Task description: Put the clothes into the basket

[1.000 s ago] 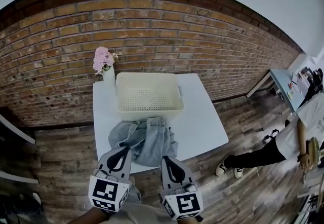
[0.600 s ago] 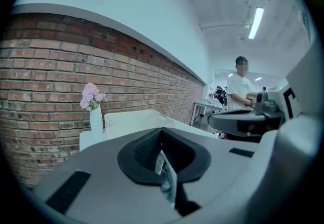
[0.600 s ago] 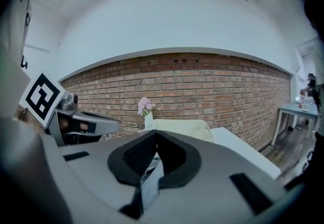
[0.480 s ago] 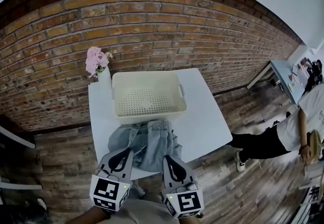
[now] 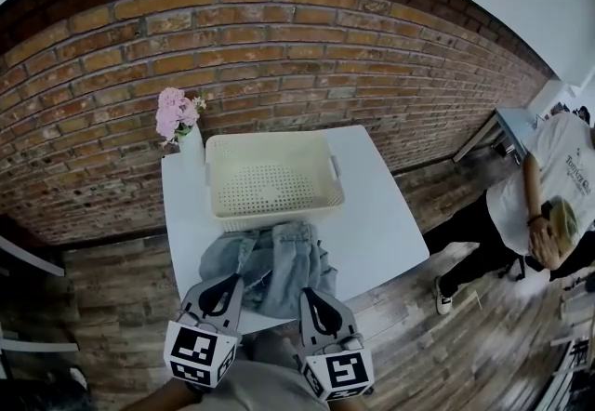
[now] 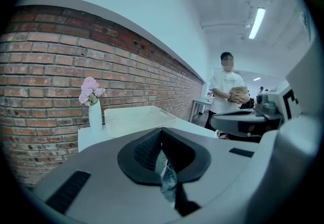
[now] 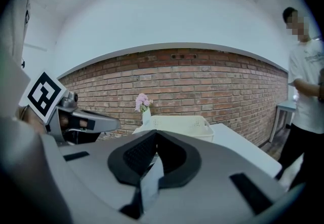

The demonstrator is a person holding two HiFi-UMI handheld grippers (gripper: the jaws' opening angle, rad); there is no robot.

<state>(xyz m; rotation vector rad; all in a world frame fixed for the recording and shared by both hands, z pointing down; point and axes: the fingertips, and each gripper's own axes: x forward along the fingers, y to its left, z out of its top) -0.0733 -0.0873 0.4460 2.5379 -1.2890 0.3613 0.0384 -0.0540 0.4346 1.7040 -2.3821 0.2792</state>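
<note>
A crumpled pile of light-blue denim clothes (image 5: 271,262) lies on the white table (image 5: 376,223), just in front of an empty cream perforated basket (image 5: 272,182). My left gripper (image 5: 226,281) and right gripper (image 5: 308,294) hang side by side at the table's near edge, their tips by the pile's near edge. Both are shut with nothing in them. In the left gripper view the basket (image 6: 135,119) shows beyond the closed left gripper (image 6: 161,133). In the right gripper view the basket (image 7: 181,126) sits past the closed right gripper (image 7: 156,135). The clothes are hidden in both gripper views.
A white vase of pink flowers (image 5: 179,121) stands at the table's far left corner beside the basket. A brick wall (image 5: 279,56) runs behind the table. A person in a white shirt (image 5: 548,200) stands on the wood floor to the right.
Both grippers stay shut in the same place. The person on the right has stepped closer and now bends forward. The head view has shifted slightly.
</note>
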